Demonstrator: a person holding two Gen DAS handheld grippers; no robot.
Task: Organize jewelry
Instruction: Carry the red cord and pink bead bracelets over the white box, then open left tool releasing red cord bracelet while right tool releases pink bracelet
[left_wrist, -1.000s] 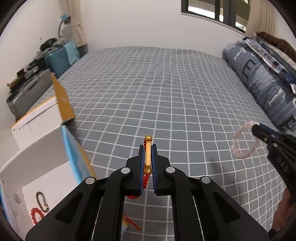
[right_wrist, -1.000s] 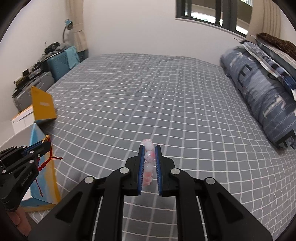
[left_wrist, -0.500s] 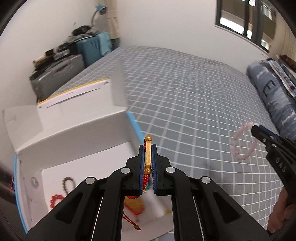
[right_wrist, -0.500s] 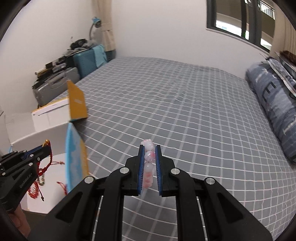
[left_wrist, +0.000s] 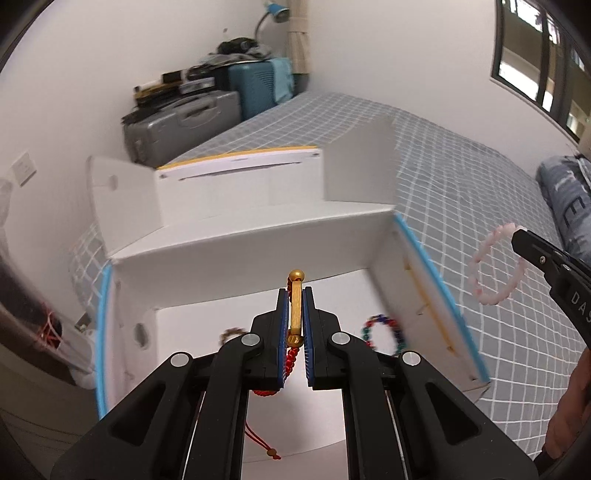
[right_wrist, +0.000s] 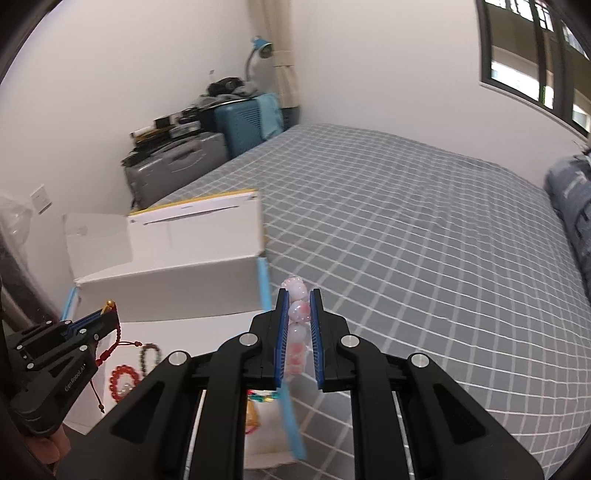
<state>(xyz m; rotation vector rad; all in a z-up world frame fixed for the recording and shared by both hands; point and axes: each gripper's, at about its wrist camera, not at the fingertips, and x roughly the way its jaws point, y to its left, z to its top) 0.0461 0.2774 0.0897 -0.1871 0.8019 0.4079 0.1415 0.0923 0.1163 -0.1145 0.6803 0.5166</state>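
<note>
Two hand-held grippers, each clamped on one bracelet, above a bed (right_wrist: 424, 236) with a grey checked cover. Left hand-held gripper (left_wrist: 294, 325): blue pads pressed together on the gold bar of a red cord bracelet (left_wrist: 295, 314), whose red beads and knotted cord ends hang below the jaws; it is held over the open white box (left_wrist: 229, 266), inside the box's outline as its own camera sees it. Right hand-held gripper (right_wrist: 298, 332): pads closed on a pink bead bracelet (right_wrist: 297, 325), several pale pink and white beads showing between them; in the left wrist view the loop of this bracelet hangs in the air to the right of the box, over the bed cover. White box: blue-edged walls, flaps standing open, set at the bed's edge near the wall. Contents on its white floor: a multicoloured bead bracelet (left_wrist: 384, 334) near the right wall, a red bead bracelet (right_wrist: 123, 382), a dark bead bracelet (right_wrist: 149, 354) just beside it, and a further small item, blurred. Background: a grey suitcase (right_wrist: 173, 166) and a blue suitcase (right_wrist: 247, 122) against the wall, a blue lamp (right_wrist: 260, 50), a window (right_wrist: 535, 62), and a blue patterned pillow (left_wrist: 565, 206) at the bed's right side.
</note>
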